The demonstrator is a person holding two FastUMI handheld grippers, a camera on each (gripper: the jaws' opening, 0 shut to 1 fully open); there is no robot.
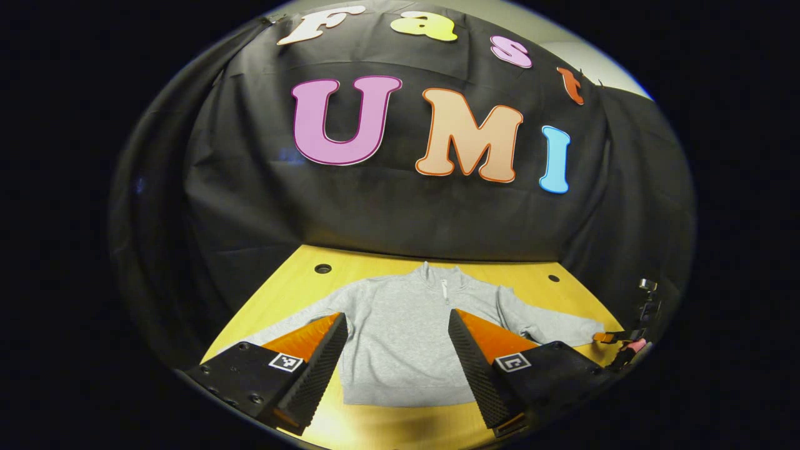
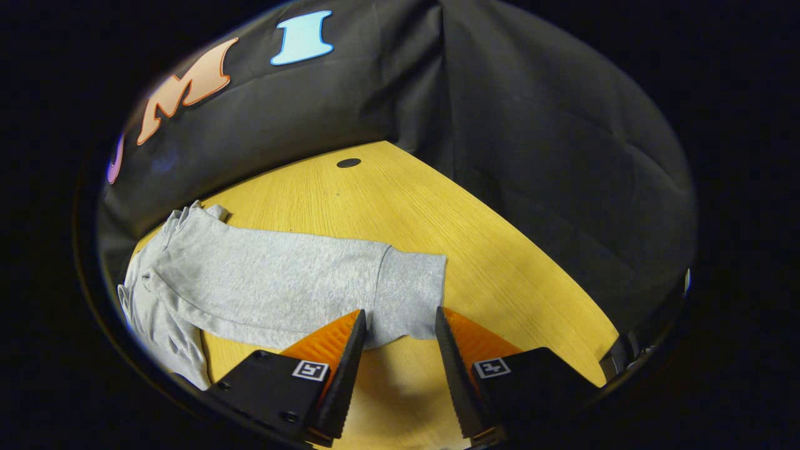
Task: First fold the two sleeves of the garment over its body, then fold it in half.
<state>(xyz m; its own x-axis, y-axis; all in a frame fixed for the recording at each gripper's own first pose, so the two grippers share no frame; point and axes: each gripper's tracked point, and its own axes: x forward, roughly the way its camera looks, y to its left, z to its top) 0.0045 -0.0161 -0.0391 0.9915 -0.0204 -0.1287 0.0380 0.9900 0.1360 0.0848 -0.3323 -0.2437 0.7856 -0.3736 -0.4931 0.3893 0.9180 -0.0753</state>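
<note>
In the left gripper view, a grey sweatshirt (image 1: 400, 344) of soft, slightly fuzzy knit lies flat on a yellow wooden table (image 1: 369, 265) with a fine grain. It has a short standing collar (image 1: 440, 275) with a small pale zip below it, and both sleeves are spread out to the sides, not folded. Its straight lower hem is near the camera. The left gripper (image 1: 398, 322) hovers above the body of the sweatshirt with its fingers wide apart and nothing between them; the inner faces of the fingers (image 1: 325, 362) are ribbed like a saw edge. Two round dark holes (image 1: 323, 269) are in the table top near the far edge. At the right rim of this view, beside the sleeve end, a part of the other gripper (image 1: 625, 340) can be seen, but it is too small to tell its state. In the right gripper view, one sleeve (image 2: 281, 281) lies stretched across the table (image 2: 500, 250), a long tube shape with a ribbed cuff (image 2: 412, 294) at its end. The right gripper (image 2: 400, 315) is just at this cuff, its fingers well open on either side of the cuff's edge, not pressing on the cloth. Behind the table, black cloth (image 2: 531, 144) hangs in soft folds.
</note>
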